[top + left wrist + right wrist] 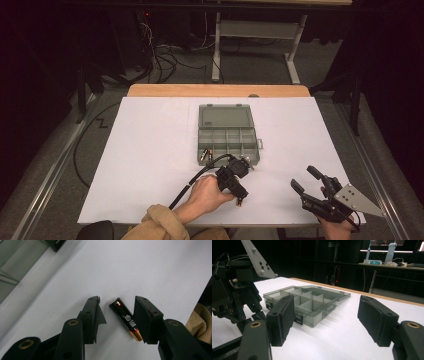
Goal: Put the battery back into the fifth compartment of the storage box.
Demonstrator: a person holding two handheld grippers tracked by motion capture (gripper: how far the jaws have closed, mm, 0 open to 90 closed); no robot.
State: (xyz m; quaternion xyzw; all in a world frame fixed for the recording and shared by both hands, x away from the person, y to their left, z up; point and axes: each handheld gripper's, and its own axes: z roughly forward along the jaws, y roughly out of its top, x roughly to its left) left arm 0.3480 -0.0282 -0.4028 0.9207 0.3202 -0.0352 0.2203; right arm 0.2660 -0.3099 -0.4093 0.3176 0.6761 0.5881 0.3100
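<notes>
High view: one grey compartment box lies open on the white table sheet, lid folded flat on the far side; two small batteries lie in its near-left compartment. Left gripper sits just in front of the box's near edge, pointing down at the sheet, with a small dark object at its tip, too small here to identify. Left gripper view resolves it: one black battery with a gold band lies flat on the sheet between the jaws, resting against the inner face of the jaw on that view's right, with a clear gap to the other jaw. Jaws partly spread, not clamped on the battery; nothing is gripped. A corner of the box shows at that view's upper left, so the battery lies outside the box, near its front edge. Right gripper is held well to the right of the box, off its near-right corner, jaws wide apart and empty. Right gripper view looks between its pads at the box side-on, dividers visible, and shows the left gripper's body beside the box. Count: one box, three batteries seen, two grippers.
</notes>
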